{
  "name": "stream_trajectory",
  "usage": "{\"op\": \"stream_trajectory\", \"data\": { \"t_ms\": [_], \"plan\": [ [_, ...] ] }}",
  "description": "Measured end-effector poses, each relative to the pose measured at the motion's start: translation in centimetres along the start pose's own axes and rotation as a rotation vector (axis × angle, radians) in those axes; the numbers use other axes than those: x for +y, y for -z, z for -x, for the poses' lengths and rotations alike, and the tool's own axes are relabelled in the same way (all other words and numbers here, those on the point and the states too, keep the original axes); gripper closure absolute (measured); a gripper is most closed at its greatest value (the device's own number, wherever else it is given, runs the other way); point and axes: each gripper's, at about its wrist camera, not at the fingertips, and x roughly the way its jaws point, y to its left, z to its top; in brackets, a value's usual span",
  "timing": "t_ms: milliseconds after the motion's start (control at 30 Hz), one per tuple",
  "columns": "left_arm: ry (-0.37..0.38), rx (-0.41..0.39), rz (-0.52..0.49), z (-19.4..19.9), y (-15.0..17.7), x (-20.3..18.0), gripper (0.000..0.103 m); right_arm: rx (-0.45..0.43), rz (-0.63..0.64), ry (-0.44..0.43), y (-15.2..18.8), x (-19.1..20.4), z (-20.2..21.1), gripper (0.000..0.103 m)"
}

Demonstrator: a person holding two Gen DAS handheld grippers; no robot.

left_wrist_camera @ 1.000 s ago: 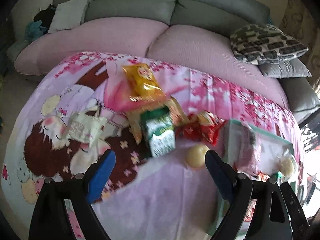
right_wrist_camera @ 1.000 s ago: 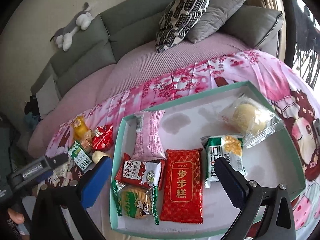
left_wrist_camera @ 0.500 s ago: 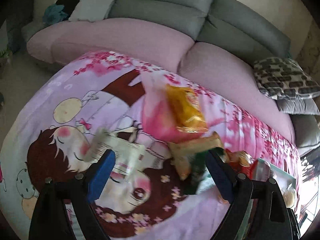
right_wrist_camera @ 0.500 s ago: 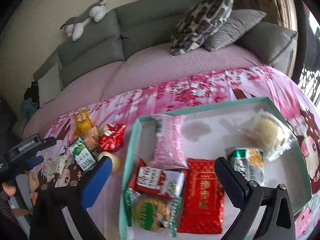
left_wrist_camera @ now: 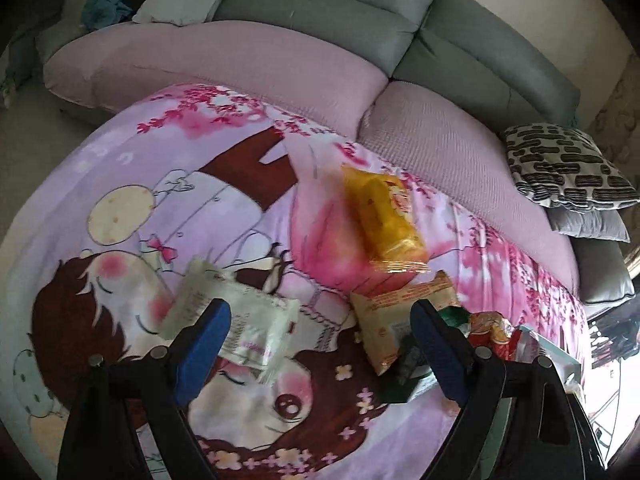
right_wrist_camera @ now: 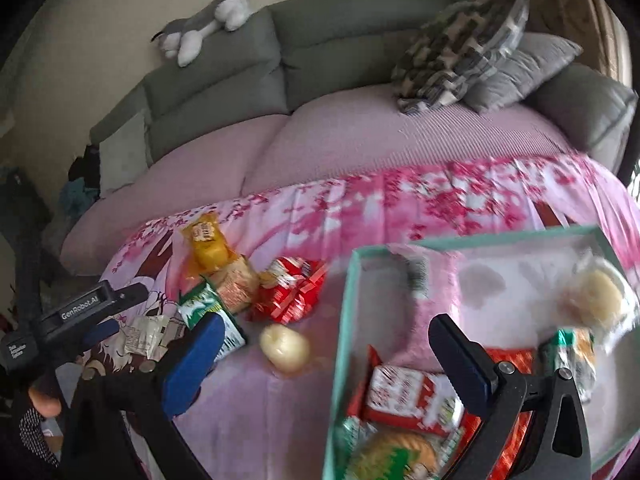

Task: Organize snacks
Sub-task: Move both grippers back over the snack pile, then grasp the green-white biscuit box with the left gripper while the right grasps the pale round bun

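Left wrist view looks down over my left gripper point(left_wrist_camera: 320, 332), its blue fingers point(left_wrist_camera: 204, 344) spread wide with nothing between them. Below them, on the pink cartoon blanket point(left_wrist_camera: 120, 168), lies a white snack packet point(left_wrist_camera: 236, 320), partly behind my left finger. To the right a tan biscuit pack point(left_wrist_camera: 396, 304) and a green carton point(left_wrist_camera: 404, 376) crowd against my right finger, with a yellow chip bag point(left_wrist_camera: 384, 220) farther up the blanket and red wrappers point(left_wrist_camera: 492, 332) at the far right. Behind everything runs the grey sofa point(left_wrist_camera: 460, 40) with a patterned cushion point(left_wrist_camera: 560, 168).

Right wrist view shows my right gripper point(right_wrist_camera: 332, 356) also gaping, empty, hanging over the edge of the teal-rimmed tray point(right_wrist_camera: 344, 320). Only here can I see into the tray: a pink packet point(right_wrist_camera: 424, 312), a red-and-white pack point(right_wrist_camera: 408, 396), a round biscuit pack point(right_wrist_camera: 392, 456), a wrapped bun point(right_wrist_camera: 600, 300) and a green-and-yellow pack point(right_wrist_camera: 576, 356). A loose pale bun point(right_wrist_camera: 285, 347) sits on the blanket just beside the tray's left wall, near a red bag point(right_wrist_camera: 292, 292). This view also catches my left gripper's black body from the side, hovering over the white packet, and a plush toy point(right_wrist_camera: 208, 20) on the sofa back.
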Motion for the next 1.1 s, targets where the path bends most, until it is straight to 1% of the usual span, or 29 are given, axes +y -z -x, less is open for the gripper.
{"op": "stream_trajectory", "data": {
  "t_ms": [133,233,333,500,600,700,767,933,967,1033,1100],
  "plan": [
    [0.007,0.006,-0.041,-0.3,0.2,-1.3,0.012,0.020,0.009,-0.009,-0.5,0.9,-1.4,0.000],
    [0.010,0.022,-0.053,-0.5,0.3,-1.9,0.012,0.026,0.020,0.020,-0.8,1.0,-2.0,0.000],
    [0.003,0.030,-0.063,-0.6,0.4,-2.5,0.012,0.033,0.041,0.069,-1.1,0.8,-2.3,0.000],
    [0.006,0.078,-0.118,-1.6,1.3,-5.0,0.013,0.077,0.038,0.105,-1.4,0.0,-3.0,0.000],
    [0.005,0.112,-0.146,-2.5,2.0,-6.4,0.031,0.078,0.027,0.116,-1.7,-0.7,-2.9,0.000],
    [0.004,0.132,-0.150,-3.0,2.5,-7.3,0.032,0.077,0.022,0.127,-1.9,-1.3,-2.7,0.000],
    [-0.012,0.144,-0.141,-3.4,2.8,-7.7,0.034,0.079,0.016,0.137,-1.9,-1.7,-2.6,0.000],
    [-0.062,0.166,-0.143,-4.6,3.5,-8.5,0.045,0.101,-0.013,0.147,-1.6,-2.9,-2.9,0.000],
    [-0.064,0.170,-0.137,-4.8,3.6,-8.5,0.046,0.106,-0.018,0.148,-1.5,-3.1,-2.9,0.000],
    [-0.066,0.168,-0.127,-4.9,3.7,-8.6,0.052,0.113,-0.024,0.148,-1.3,-3.3,-3.0,0.000],
    [-0.062,0.164,-0.117,-4.9,3.6,-8.5,0.053,0.119,-0.031,0.146,-1.2,-3.6,-3.1,0.000]
  ]
}}
